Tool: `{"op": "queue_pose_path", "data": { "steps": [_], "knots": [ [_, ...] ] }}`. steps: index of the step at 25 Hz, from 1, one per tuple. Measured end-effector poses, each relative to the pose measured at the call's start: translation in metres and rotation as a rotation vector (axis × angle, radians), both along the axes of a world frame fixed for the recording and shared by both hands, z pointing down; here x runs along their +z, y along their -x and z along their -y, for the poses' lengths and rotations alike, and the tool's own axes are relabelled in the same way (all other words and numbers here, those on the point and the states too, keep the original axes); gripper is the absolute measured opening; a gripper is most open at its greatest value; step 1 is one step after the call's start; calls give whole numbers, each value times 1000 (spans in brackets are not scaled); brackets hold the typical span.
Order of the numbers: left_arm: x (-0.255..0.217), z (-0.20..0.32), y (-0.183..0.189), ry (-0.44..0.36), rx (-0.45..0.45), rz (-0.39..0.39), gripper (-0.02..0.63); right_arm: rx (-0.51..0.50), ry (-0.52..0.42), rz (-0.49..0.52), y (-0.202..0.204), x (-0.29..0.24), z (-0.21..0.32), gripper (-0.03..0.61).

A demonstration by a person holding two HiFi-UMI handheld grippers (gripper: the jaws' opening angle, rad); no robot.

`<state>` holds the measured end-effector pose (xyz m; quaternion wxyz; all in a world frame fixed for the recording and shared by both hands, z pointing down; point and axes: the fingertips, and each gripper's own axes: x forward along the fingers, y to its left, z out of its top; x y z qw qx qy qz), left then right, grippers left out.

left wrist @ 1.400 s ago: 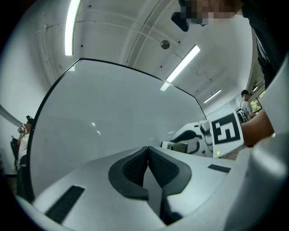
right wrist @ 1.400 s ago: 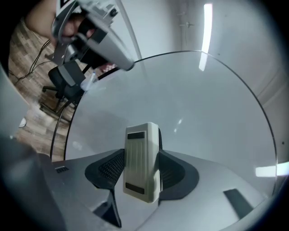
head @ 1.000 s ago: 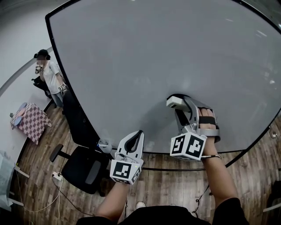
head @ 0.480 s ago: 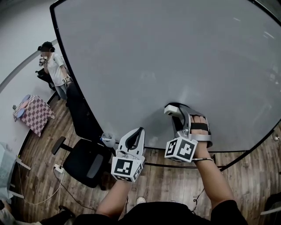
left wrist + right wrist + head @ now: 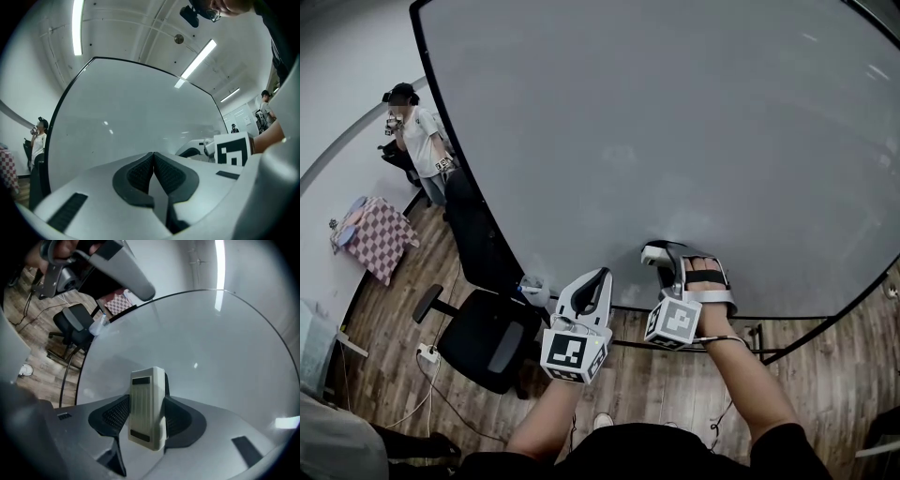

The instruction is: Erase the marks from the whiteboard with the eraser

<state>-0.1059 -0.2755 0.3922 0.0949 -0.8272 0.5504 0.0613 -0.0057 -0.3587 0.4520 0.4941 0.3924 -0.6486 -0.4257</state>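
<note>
Gripping a white eraser between its two dark padded jaws, the right gripper is held up to the lower part of a large black-framed whiteboard, just above the bottom edge. The jaws are part-way apart, closed only as far as the eraser's sides allow. The eraser stands upright between them, with its ribbed plastic back towards the gripper's camera and its far face towards the board. Whether that face actually touches the board cannot be told. The person's hand is strapped into the gripper's handle, with the marker cube nearest the body. The left gripper sits lower and to the left, near the board's bottom edge, and points up at it. Its jaws are pressed fully together with nothing between them. From the head view the board fills most of the picture as a plain pale grey surface. Below it lies a wooden plank floor. A black office chair stands at the board's lower left corner. Further left is a small table under a red checked cloth. A person in a white top stands beside the board's left edge.
</note>
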Motion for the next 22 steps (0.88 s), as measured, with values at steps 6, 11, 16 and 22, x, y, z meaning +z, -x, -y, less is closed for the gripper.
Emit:
{"op": "queue_pose_path", "data": {
  "steps": [6,11,16,22],
  "knots": [
    [8,-4,7,20,-12,3,20,-21,88,15,6,45,-6,256],
    [17,-3,11,33,-22,7,20,-47,100,253,2,27,-23,259],
    [25,-1,6,51,-13,7,20,-78,86,575,-14,-24,-56,261],
    [36,1,-3,82,2,2,20,-102,131,967,-53,-52,-77,261]
  ]
}}
